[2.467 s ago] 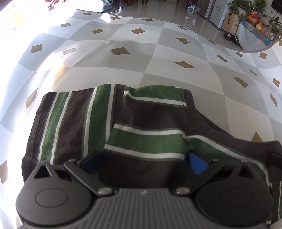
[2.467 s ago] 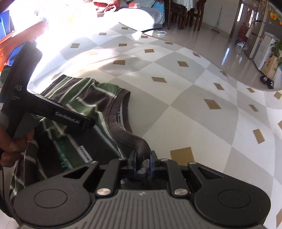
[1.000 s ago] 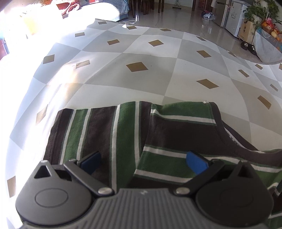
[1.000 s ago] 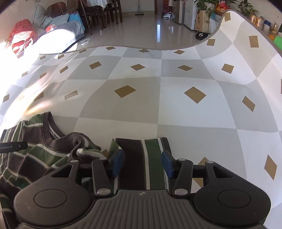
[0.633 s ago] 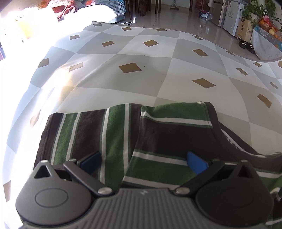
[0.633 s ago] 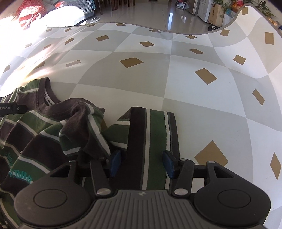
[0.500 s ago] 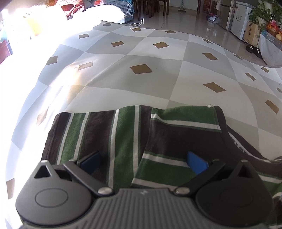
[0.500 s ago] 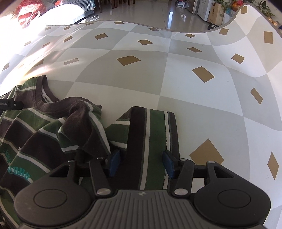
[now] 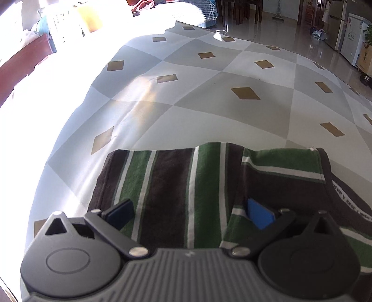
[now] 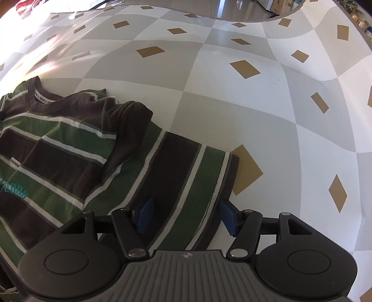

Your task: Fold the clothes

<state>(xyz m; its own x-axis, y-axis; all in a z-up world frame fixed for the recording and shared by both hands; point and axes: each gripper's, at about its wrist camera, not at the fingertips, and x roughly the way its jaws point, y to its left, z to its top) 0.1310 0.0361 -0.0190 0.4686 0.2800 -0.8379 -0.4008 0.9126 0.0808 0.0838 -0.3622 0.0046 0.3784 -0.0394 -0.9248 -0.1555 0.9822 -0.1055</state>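
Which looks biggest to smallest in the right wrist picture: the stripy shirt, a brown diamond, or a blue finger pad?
1. Stripy shirt.
2. Brown diamond and blue finger pad: look alike, and the pad is nearer the camera, so unranked.

Home living area, dining chairs, fridge, broom, tiled floor

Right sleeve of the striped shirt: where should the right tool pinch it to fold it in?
Pinch the right sleeve at its outer cuff edge, coming in low from the bare tablecloth side; it lies flat, spread outward, already between the open right tool.
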